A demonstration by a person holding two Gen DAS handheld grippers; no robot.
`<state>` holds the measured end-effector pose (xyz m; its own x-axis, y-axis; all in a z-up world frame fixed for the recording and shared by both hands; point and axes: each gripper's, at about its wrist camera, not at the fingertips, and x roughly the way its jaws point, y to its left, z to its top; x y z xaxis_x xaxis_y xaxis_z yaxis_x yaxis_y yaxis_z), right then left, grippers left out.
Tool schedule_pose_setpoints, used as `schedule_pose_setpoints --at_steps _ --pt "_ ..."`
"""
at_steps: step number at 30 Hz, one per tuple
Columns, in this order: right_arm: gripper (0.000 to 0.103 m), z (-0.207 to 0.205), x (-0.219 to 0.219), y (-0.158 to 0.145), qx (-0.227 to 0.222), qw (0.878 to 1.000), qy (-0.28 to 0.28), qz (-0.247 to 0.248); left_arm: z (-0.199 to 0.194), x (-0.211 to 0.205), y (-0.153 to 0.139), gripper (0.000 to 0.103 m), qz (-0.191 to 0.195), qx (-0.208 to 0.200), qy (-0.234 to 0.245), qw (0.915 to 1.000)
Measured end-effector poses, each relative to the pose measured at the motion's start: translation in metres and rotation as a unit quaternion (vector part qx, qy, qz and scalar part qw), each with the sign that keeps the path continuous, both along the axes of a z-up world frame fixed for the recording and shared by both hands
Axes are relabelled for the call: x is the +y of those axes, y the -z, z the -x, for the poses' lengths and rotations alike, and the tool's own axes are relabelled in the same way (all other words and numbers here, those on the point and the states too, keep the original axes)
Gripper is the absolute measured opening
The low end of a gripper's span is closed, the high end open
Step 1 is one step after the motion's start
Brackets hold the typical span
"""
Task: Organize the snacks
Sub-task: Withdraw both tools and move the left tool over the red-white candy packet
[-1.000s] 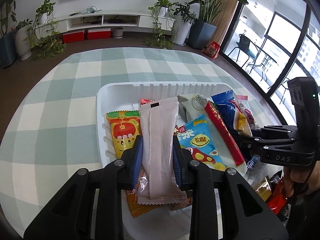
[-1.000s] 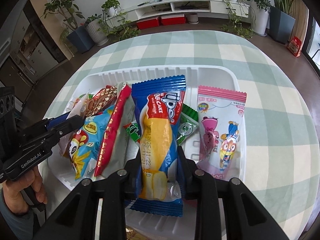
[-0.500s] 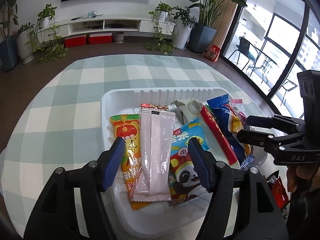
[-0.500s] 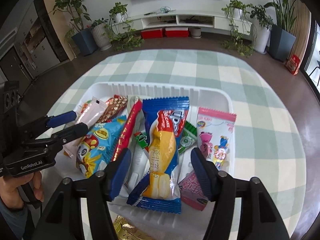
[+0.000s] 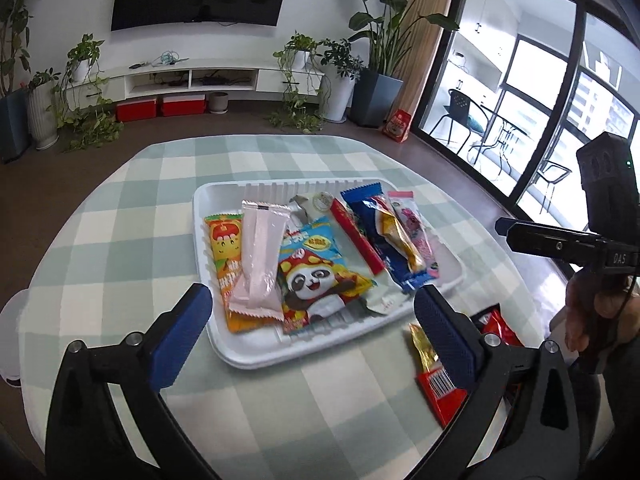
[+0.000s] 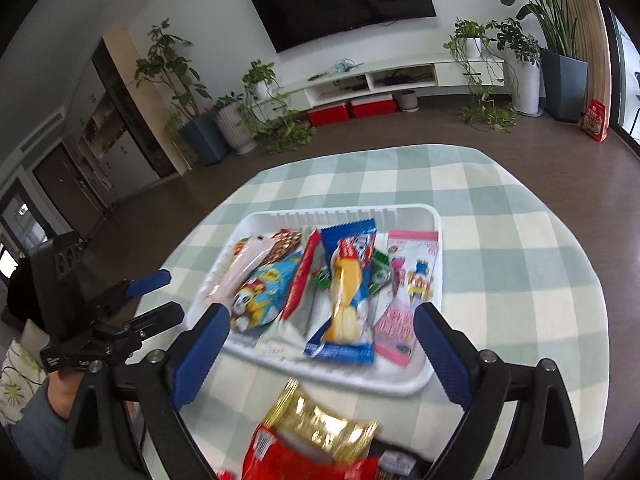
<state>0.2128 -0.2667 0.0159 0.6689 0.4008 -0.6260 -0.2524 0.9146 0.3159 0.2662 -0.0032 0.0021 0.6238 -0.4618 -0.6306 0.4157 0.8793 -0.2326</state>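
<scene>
A white tray point(image 5: 224, 344) point(image 6: 400, 386) on the checked tablecloth holds several snack packets side by side. Among them are a pale pink packet point(image 5: 260, 256) point(image 6: 240, 268), a panda bag point(image 5: 316, 276), a blue cake bar point(image 6: 348, 292) point(image 5: 384, 236) and a pink cartoon packet point(image 6: 412, 288). My left gripper point(image 5: 316, 340) hangs back from the tray's near edge, its jaws opening wide with nothing between them. My right gripper point(image 6: 320, 344) is likewise back from the tray, jaws opening and empty. A gold and red packet point(image 6: 316, 436) point(image 5: 434, 368) lies loose in front of the tray.
The round table's edge point(image 5: 24, 360) curves close on the left. More red packets point(image 5: 500, 330) lie by the tray's near right corner. A hand point(image 6: 60, 396) holds the other gripper at the left. Plants, a TV shelf and windows stand far behind.
Both grippers let go of their packets, the pink one and the blue cake bar, which now lie in the tray. Both jaws spread wide and both hands drew back and up from the tray.
</scene>
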Motion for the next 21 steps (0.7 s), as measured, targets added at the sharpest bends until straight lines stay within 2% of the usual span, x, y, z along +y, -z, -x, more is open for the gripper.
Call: schedule_pose_setpoints --at_steps 5,11,13,16,21 --pt "0.096 0.058 -0.006 0.014 -0.008 0.999 0.001 -0.035 0.056 -0.009 0.005 0.103 -0.015 -0.015 0.046 0.9987" --pt "0.097 0.12 -0.018 0.035 0.006 0.995 0.033 -0.09 0.113 -0.027 0.026 0.103 -0.051 0.003 0.124 0.9909" --pt "0.097 0.135 -0.019 0.041 0.012 0.995 0.038 -0.095 0.122 -0.032 0.033 0.103 -0.062 0.022 0.156 0.9856" --pt "0.097 0.151 -0.017 0.046 0.017 0.994 0.042 -0.095 0.132 -0.039 0.04 0.102 -0.082 0.029 0.196 0.9768" --pt "0.097 0.162 -0.012 0.05 0.026 0.995 0.04 -0.088 0.143 -0.059 0.05 0.102 -0.129 0.029 0.273 0.9529"
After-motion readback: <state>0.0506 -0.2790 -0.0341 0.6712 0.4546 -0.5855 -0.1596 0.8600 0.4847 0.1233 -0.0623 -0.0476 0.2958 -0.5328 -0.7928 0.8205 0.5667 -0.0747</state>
